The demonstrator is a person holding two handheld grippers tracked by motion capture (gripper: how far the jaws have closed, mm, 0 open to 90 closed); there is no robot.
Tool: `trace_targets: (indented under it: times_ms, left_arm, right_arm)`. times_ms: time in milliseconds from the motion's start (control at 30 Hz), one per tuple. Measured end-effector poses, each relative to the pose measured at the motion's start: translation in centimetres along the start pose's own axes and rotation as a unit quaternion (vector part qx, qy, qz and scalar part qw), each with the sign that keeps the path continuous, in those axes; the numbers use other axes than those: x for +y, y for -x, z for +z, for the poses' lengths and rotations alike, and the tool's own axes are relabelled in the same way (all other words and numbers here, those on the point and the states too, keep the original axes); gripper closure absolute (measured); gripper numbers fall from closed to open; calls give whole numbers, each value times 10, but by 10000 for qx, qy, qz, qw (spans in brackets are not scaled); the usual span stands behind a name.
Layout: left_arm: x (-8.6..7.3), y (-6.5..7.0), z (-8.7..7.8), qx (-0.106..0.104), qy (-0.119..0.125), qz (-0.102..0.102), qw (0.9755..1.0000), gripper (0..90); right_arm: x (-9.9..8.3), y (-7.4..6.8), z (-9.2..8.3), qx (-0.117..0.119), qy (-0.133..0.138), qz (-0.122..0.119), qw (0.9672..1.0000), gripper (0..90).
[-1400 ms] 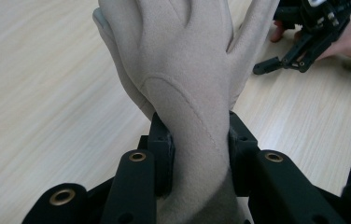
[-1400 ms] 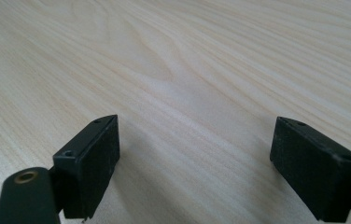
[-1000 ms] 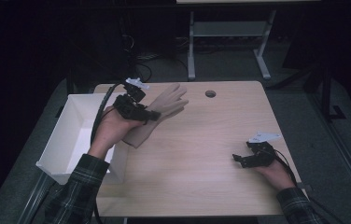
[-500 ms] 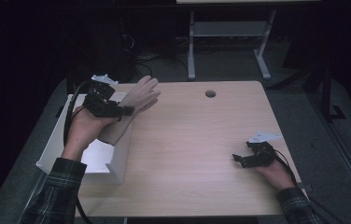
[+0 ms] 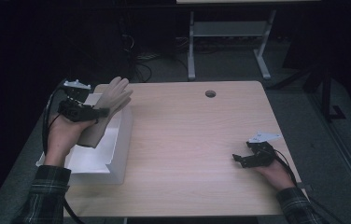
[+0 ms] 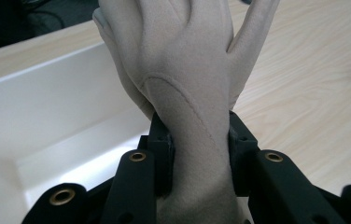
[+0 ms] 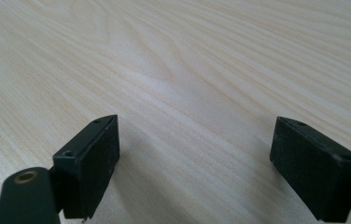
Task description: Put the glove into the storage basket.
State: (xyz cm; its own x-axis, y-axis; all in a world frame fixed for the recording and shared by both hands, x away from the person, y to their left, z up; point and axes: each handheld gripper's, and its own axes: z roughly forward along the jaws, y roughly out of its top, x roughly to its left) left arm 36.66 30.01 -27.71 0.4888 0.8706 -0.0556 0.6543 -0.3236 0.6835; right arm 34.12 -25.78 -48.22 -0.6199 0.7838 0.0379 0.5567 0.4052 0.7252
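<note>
Jaws of my left gripper (image 6: 197, 144) are clamped on the wrist of the beige glove (image 6: 183, 70), whose fingers stick up stiffly above the grip. Since a second ago I have carried it from over the worktop (image 5: 192, 140) sideways to the white bin (image 5: 117, 140) at the left edge, so it now hangs over the bin, and releasing it there looks like the next move. My right gripper (image 5: 243, 158) rests on the worktop, jaws wide apart and empty.

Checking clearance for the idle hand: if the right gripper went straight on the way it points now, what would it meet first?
Probably nothing close: the right gripper, jaws open and empty, points across bare wooden tabletop. Far along that line stands the white bin, though the exact heading is hard to judge.
</note>
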Motion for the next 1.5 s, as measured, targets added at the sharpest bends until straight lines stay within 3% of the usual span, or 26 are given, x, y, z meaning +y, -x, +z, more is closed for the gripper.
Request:
trace_targets:
  times_ms: [567,1067,1400,1500]
  left_arm:
    - [-48,-25,23,360,-188,-585,9975,690]
    - [-79,-42,72,571,-641,-784,9932,686]
    - [-97,-50,95,445,-1062,-874,9895,632]
    - [-100,-49,98,451,-1110,-899,9887,570]
  right_arm:
    - [0,0,0,-5,-1,1,10000,151]
    - [0,0,0,-7,0,3,10000,151]
    - [0,0,0,-8,-1,4,10000,151]
    - [0,0,0,-9,1,4,10000,151]
